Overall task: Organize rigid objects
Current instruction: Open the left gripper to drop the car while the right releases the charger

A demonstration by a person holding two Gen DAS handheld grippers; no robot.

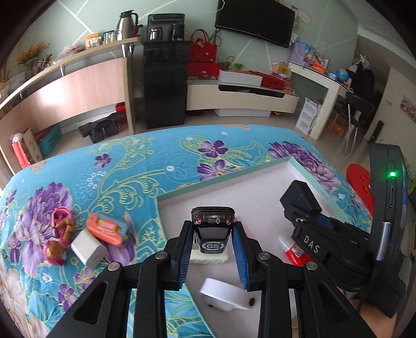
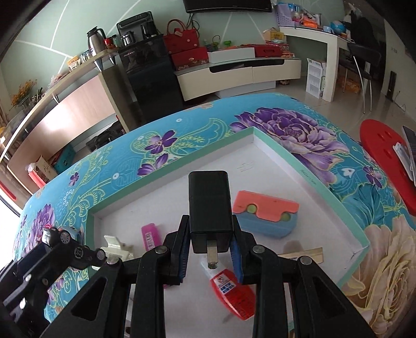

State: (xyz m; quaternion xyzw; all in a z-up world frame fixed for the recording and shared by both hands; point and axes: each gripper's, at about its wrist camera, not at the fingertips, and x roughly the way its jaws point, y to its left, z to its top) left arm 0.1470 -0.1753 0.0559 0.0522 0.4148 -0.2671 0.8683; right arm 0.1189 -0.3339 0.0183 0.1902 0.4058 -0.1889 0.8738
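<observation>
A television [image 1: 256, 22] hangs at the upper right. Below it sit red bags [image 1: 202, 49] on a low cabinet [image 1: 241, 100]. A thermos [image 1: 126, 24] stands upper left; a red stool [image 2: 382, 158] sits far right.

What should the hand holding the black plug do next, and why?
Probably lower it a little and let go. The right hand-held gripper is shut on the black plug and is over the white tray, above a bare patch between the pink lighter and the orange and blue block.
</observation>
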